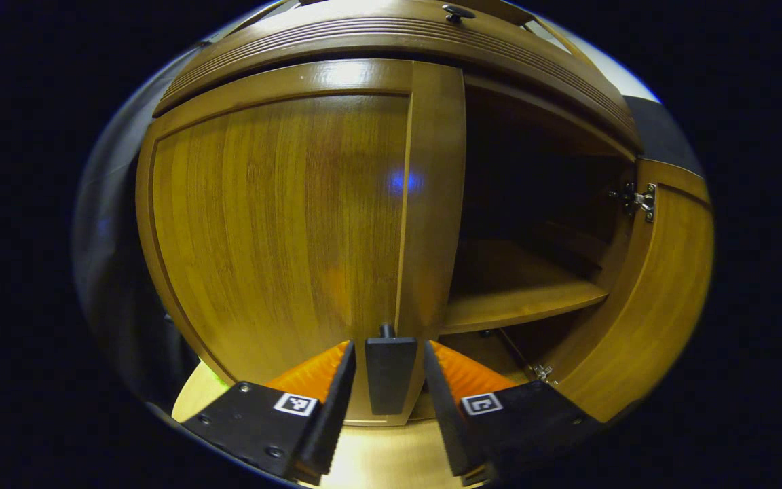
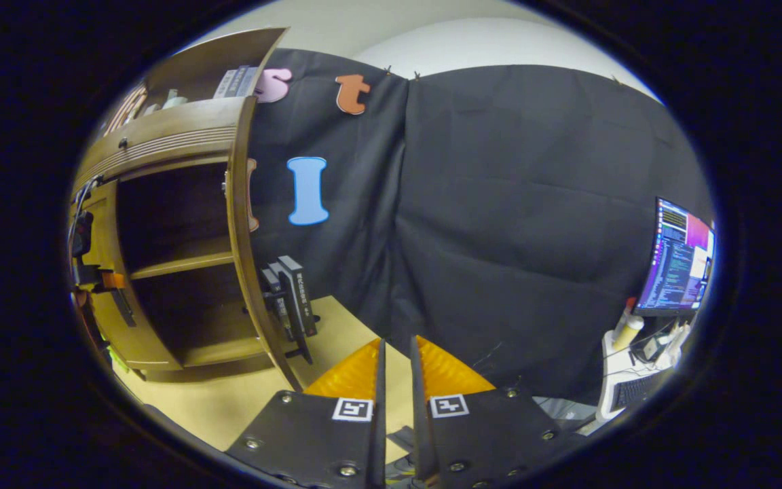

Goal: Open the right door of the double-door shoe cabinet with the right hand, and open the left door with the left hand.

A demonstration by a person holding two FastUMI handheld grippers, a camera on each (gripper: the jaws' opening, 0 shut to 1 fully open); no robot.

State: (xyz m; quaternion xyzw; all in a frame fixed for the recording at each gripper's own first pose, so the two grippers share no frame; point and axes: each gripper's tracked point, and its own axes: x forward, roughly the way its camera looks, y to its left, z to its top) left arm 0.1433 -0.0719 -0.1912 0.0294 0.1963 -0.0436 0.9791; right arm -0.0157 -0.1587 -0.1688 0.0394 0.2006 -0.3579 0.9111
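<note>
Inside the shoe cabinet (image 1: 540,204), on its right half, a bare wooden shelf (image 1: 520,299) crosses a dark compartment, with another dark space below it; nothing can be made out stored on either level. The right door (image 1: 656,299) is swung wide open, its metal hinge (image 1: 639,200) showing at the top of the frame. The left door (image 1: 275,231) is closed and lies directly ahead of the left gripper (image 1: 389,370), whose fingers stand apart on either side of the door's dark handle (image 1: 389,370) without visibly pressing on it. The right gripper view shows the cabinet from further right and off to the side: the open compartment, the right door (image 2: 245,238) edge-on, and the left gripper (image 2: 96,278) small at the left door. The right gripper (image 2: 395,370) is well apart from the cabinet, its fingers nearly together around nothing, pointing at the black cloth wall (image 2: 513,224). A lit monitor (image 2: 676,261) on a cluttered desk (image 2: 625,380) stands far right.
</note>
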